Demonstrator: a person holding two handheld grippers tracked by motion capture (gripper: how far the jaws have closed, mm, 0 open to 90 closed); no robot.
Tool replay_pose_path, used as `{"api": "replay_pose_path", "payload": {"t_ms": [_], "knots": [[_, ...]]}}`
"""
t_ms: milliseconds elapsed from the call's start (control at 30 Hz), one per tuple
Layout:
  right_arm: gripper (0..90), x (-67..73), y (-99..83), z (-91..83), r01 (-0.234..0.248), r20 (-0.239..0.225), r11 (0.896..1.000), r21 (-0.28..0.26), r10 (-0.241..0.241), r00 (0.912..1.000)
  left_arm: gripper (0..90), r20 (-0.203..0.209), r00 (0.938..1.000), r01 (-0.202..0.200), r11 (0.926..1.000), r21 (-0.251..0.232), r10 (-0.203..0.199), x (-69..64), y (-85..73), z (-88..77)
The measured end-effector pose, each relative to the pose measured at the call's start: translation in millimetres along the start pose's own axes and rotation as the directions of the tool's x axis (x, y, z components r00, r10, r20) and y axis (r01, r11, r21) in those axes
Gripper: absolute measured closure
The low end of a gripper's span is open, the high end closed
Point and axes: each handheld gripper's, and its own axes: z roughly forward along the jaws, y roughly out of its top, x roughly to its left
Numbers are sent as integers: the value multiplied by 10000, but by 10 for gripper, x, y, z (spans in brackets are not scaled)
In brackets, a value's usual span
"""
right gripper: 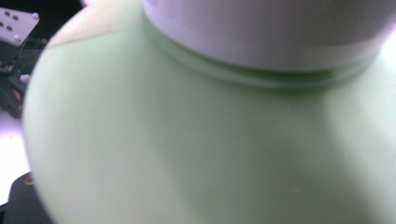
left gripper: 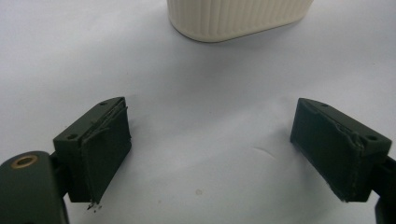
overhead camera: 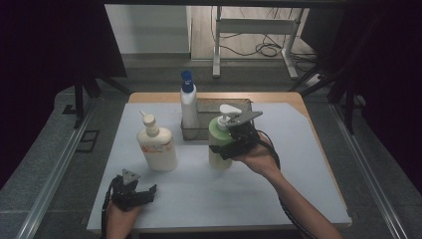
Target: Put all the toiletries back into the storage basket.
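A pale green pump bottle (overhead camera: 217,135) with a white pump head stands out near the middle of the white table sheet (overhead camera: 298,164). My right gripper (overhead camera: 230,147) is closed on its body from the right side, and the bottle's green shoulder (right gripper: 187,140) sits right up against the right gripper view. My left gripper (overhead camera: 144,191) rests low at the front left of the table. Its jaws stand wide apart (left gripper: 210,140) with nothing between them. A cream pump bottle (overhead camera: 158,147) stands beyond it, and its ribbed base (left gripper: 233,18) lies ahead of the open jaws.
At the back middle, a white bottle with a blue cap (overhead camera: 188,107) stands at the left end of a dark metal basket (overhead camera: 234,105). The table's front edge runs just behind both hands. Dark frames and floor rails flank the table.
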Motion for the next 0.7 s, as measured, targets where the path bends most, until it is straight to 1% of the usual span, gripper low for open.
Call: {"api": "replay_pose_path", "payload": {"t_ms": [167, 467, 700], "knots": [[122, -50, 84, 13, -48, 113, 9999, -128, 49, 9999, 118, -1, 10000, 9, 10000, -15, -9, 0, 0, 2], [122, -127, 223, 63, -74, 262, 9998, -202, 80, 9996, 118, 5, 10000, 18, 10000, -16, -18, 0, 0, 2], [123, -204, 296, 96, -265, 473, 9994, -242, 276, 9985, 118, 4, 10000, -30, 10000, 27, 30, 4, 1, -1]]}}
